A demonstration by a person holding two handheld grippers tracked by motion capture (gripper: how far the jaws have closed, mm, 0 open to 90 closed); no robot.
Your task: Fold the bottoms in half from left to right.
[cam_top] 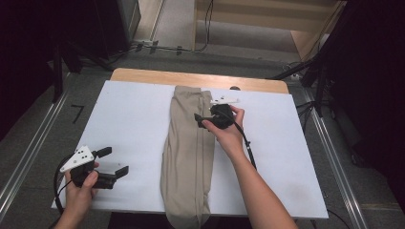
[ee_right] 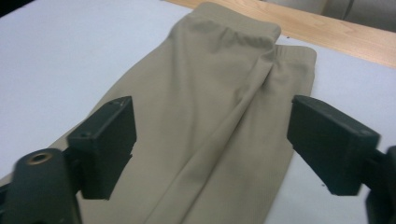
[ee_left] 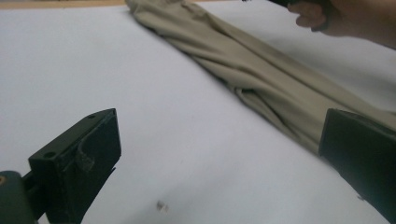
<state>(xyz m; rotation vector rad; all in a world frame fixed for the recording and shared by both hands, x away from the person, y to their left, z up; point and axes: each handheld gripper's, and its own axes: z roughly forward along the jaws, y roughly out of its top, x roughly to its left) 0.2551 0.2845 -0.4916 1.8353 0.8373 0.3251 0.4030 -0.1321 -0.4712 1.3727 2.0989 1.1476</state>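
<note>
Beige folded trousers [cam_top: 186,157] lie lengthwise down the middle of a white sheet [cam_top: 129,114], waistband at the far end, the near end hanging over the table's front edge. My left gripper [cam_top: 116,161] hovers low over the bare sheet at the front left, jaws open and empty, pointing toward the trousers [ee_left: 261,79]. In its own view the left gripper [ee_left: 219,144] frames the sheet and the cloth's edge. My right gripper [cam_top: 203,119] sits over the trousers' upper right part, jaws open. In the right gripper view [ee_right: 215,140] the jaws straddle the cloth [ee_right: 210,93] below the waistband without pinching it.
A strip of the wooden table [cam_top: 143,75] shows beyond the white sheet. Metal rails [cam_top: 28,152] run along the floor on both sides, with black stands [cam_top: 315,71] and cables at the back. The other hand [ee_left: 327,18] appears at the top right of the left gripper view.
</note>
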